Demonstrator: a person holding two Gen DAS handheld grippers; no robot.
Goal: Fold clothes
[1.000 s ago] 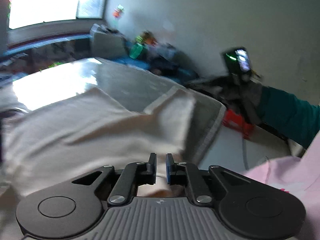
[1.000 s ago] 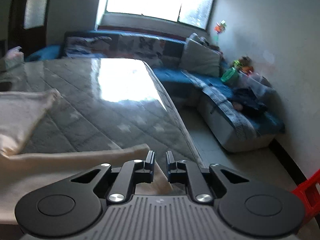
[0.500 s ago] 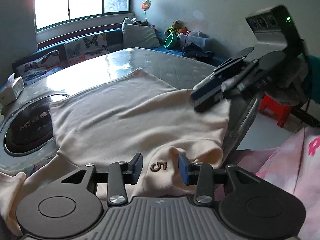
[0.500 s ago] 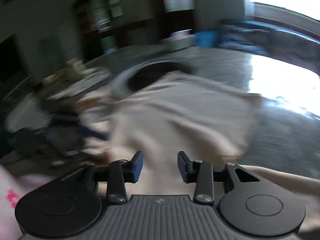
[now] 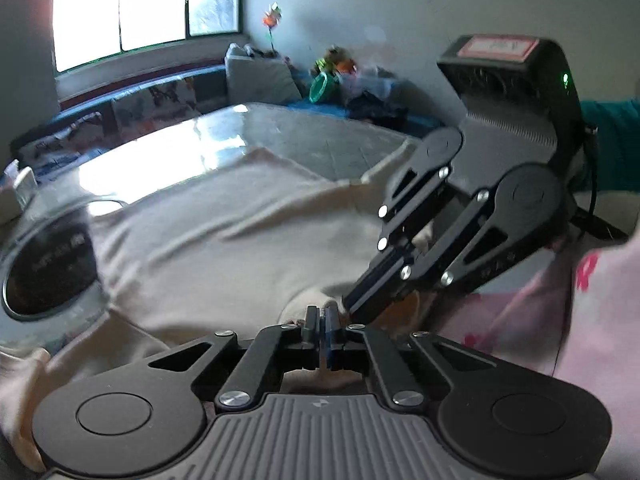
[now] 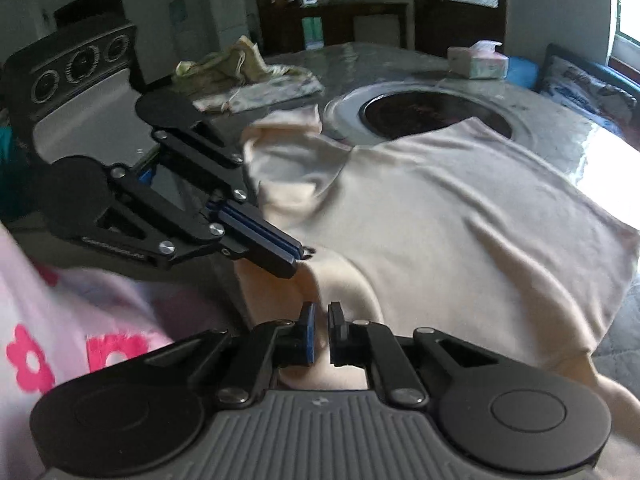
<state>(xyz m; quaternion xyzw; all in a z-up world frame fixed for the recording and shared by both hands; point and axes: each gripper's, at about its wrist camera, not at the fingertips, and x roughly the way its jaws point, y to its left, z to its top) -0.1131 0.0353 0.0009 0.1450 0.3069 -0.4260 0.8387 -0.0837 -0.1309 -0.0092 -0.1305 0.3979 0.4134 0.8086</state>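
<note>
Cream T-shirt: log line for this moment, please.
cream T-shirt flat on table | left gripper shut at near hem | right gripper barely open at hem

Tissue box (image 6: 477, 59), crumpled cloths (image 6: 244, 76), possibly burner recess (image 6: 434, 114).

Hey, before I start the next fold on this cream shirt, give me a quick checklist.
1. Left hand-held gripper shut on the cream shirt at its near edge: ok.
2. Right hand-held gripper holding cloth: cannot tell, slim gap between jaws.
3. Shirt lies smooth: not ok, wrinkled, sleeve bunched.
4. Shirt clear of the round hob: not ok, it overlaps the rim.
5. Clothes pile apart from shirt: ok.
</note>
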